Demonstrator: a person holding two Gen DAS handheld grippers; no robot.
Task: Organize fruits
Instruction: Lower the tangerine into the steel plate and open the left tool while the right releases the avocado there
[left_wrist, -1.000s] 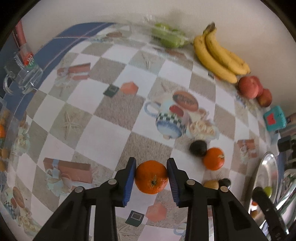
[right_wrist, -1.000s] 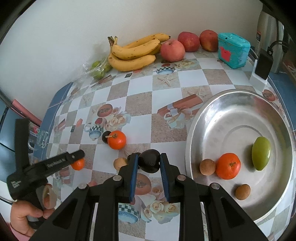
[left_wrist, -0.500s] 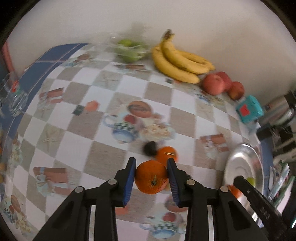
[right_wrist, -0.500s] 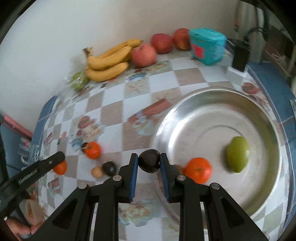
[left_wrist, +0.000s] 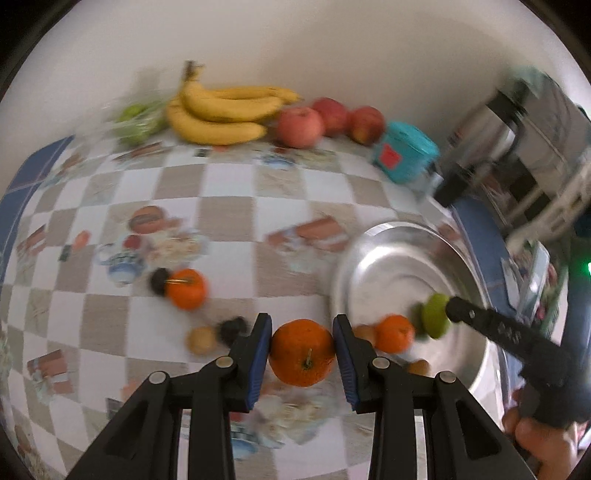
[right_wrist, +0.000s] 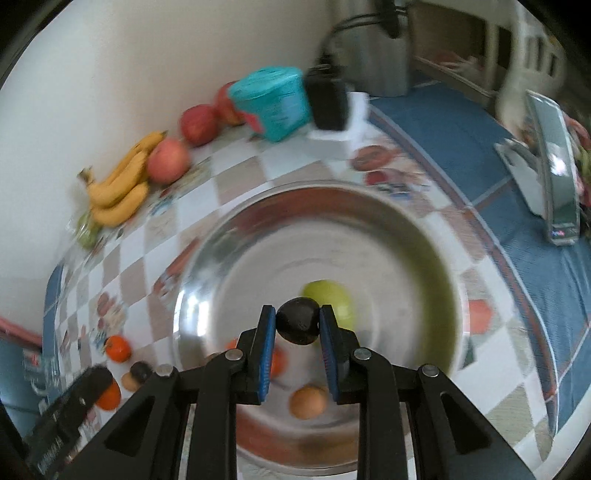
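Between the blue pads of the left claw (left_wrist: 302, 350) sits an orange (left_wrist: 301, 352), gripped on both sides and carried above the checked surface (left_wrist: 229, 221). The right claw (right_wrist: 297, 326) is clenched on a small dark fruit (right_wrist: 298, 326) in the same way. A second ago both claws hung over the patterned cloth with the steel bowl (right_wrist: 436, 258) off to one side. Now the right claw is over the bowl's middle, above the green fruit (right_wrist: 332, 295) lying there, and the left has swung toward the bowl's near rim. My reading is that both fruits are on their way in and only the release remains, the right one sooner.

Outward from there, a second orange (left_wrist: 187, 288), a dark fruit (left_wrist: 232, 328) and a small brownish one (left_wrist: 201, 340) lie loose on the cloth, well apart from the bananas (left_wrist: 225, 110) and apples (left_wrist: 301, 127) along the wall.

Both views are smeared by motion. The right claw's fingers cover part of the bowl floor, so the orange fruit under them shows only in slivers, and a brown fruit (right_wrist: 308, 402) is partly framed. How high either claw stands above the bowl I cannot tell.
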